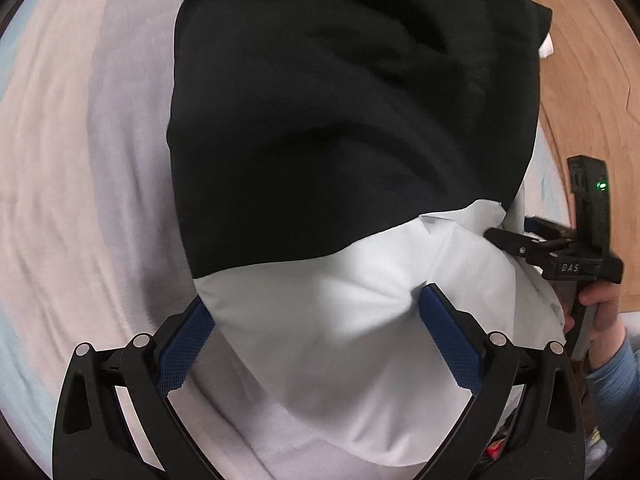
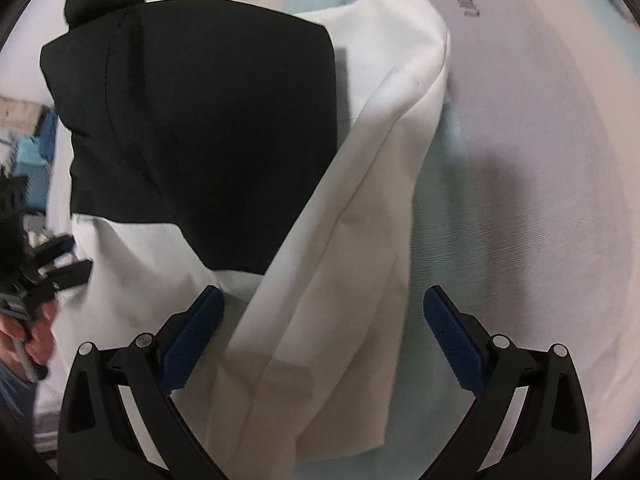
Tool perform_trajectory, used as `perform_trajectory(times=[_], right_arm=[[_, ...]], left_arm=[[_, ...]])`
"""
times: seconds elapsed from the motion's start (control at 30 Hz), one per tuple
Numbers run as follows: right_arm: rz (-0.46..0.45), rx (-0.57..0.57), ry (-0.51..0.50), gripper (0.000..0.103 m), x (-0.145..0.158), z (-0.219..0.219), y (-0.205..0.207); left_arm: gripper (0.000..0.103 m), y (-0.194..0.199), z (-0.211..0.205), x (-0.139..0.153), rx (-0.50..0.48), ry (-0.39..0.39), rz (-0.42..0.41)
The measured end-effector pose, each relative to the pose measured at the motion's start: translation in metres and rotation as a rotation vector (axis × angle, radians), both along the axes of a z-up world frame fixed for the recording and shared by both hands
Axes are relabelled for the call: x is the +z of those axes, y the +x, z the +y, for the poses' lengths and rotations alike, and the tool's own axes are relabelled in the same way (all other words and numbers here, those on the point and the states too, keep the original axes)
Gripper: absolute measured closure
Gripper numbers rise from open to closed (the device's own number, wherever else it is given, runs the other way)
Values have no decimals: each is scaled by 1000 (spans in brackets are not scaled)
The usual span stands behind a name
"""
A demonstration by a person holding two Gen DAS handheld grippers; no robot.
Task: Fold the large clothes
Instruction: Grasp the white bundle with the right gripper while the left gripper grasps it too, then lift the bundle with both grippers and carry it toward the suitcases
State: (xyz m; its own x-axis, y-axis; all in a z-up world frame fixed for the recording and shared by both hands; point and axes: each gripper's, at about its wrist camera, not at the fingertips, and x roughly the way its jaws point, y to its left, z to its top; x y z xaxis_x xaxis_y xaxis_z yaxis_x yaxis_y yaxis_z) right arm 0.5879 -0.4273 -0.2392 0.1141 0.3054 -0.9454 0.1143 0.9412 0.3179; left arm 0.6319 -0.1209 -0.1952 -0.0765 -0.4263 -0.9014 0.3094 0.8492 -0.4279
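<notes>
A large black-and-white garment (image 1: 340, 140) lies bunched on a pale bedsheet (image 1: 80, 160). Its black part is farther off and its white part lies between my left gripper's (image 1: 316, 300) wide-apart blue pads (image 1: 452, 340). My left gripper is open over the white cloth. In the right wrist view the same garment (image 2: 224, 140) shows a black panel and a folded white panel (image 2: 340, 280). My right gripper (image 2: 320, 300) is open with the white fold between its pads. My right gripper also shows in the left wrist view (image 1: 532, 246), at the garment's right edge.
The bedsheet (image 2: 540, 160) has pastel pink, lilac and light blue bands. A wooden floor (image 1: 592, 80) lies beyond the bed's right edge. Cluttered items (image 2: 28, 152) sit at the far left of the right wrist view.
</notes>
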Motion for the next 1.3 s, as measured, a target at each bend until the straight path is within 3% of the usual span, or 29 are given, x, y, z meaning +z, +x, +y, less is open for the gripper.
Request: perform_trajectory(times=[0.2,0.37,0.5,0.7,0.9,1.03,1.17,1.3], right_arm=[[28,-37,107,7,-18,-6,5],[33,-34,170,7,-26,1,13],[10,10,217,18,-19,10,16],[36,5,243,21,-29,12,21],[83,-19,326,35,-38,7,25],[120,-31,355,31,-53,3,22],[136,-29,351,14,-59,13,29],[138,-23,269,14,-55,23,33]], left_arm=[[5,-6,5,-17,55,-92,53],[5,-10,-5,-12,36,-95,37],[5,-15,-11,-10,40,-93,35],[5,-19,-18,-13,74,-64,23],[6,-19,-20,-16,92,-72,42],[6,-20,-28,-17,98,-52,44],[6,-22,-31,-17,102,-52,54],[11,-23,-33,-14,107,-39,44]])
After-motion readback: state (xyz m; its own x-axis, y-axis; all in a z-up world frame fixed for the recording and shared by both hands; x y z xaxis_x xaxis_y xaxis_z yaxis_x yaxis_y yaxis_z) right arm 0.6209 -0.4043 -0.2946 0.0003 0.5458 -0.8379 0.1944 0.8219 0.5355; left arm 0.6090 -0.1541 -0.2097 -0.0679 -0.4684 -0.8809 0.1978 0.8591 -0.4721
